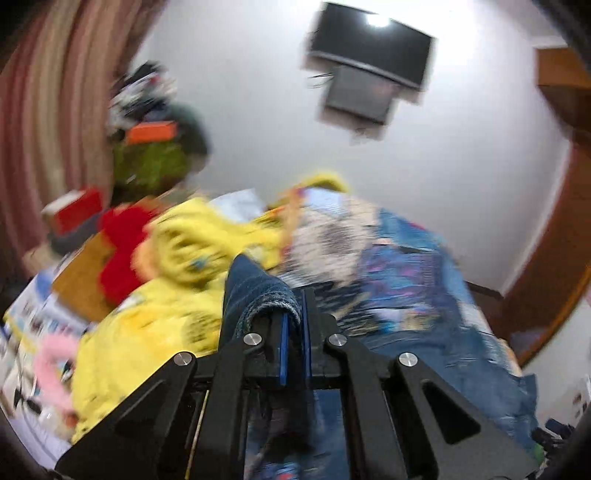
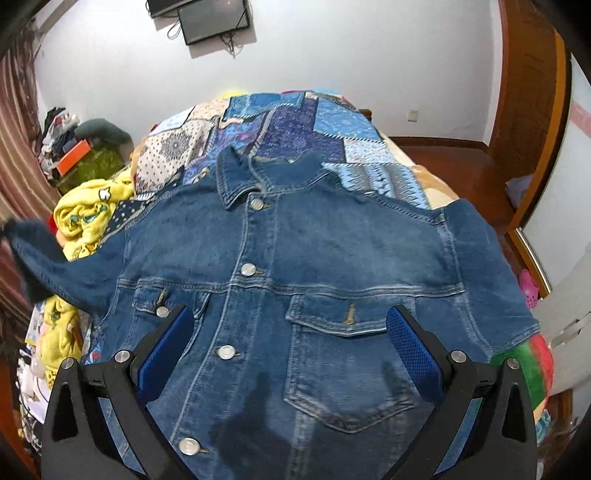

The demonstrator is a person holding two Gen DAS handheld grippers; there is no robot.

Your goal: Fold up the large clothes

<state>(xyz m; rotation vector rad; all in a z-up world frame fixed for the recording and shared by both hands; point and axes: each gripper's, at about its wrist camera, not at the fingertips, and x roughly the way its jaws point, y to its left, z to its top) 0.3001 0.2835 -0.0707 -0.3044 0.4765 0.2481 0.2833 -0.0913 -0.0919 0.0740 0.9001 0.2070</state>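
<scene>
Right-wrist view showed the bed (image 2: pixel 295 122) under a patchwork quilt (image 2: pixel 288 125) of blue, purple and cream squares, with a white wall (image 2: pixel 369 55) behind and a wooden door frame (image 2: pixel 528 92) at the right. A dark screen (image 2: pixel 212 18) hung on that wall. Across the quilt lay the jacket (image 2: pixel 314 251), blue denim, front side up, buttoned down the middle, collar toward the wall. Its right-of-frame sleeve (image 2: pixel 491 280) lay flat over the bed's edge; its left-of-frame sleeve (image 2: pixel 55 258) was lifted and stretched toward the left border, blurred at the end. Yellow clothes (image 2: pixel 88 218) lay bunched beside the jacket on the left, and a striped curtain (image 2: pixel 14 166) hung further left. The right gripper (image 2: pixel 290 339) hovered above the jacket's lower front with its blue pads spread wide, nothing between them, one pad (image 2: pixel 413 354) over the chest pocket (image 2: pixel 351 362).

From the left-wrist view, heavily blurred, the left gripper (image 1: pixel 294 332) stood clamped on a fold of denim, the cuff (image 1: pixel 258 291), which draped over its left finger. Behind it were the yellow clothes (image 1: pixel 177 258), something red (image 1: pixel 122 251) and the quilt (image 1: pixel 399 266).
</scene>
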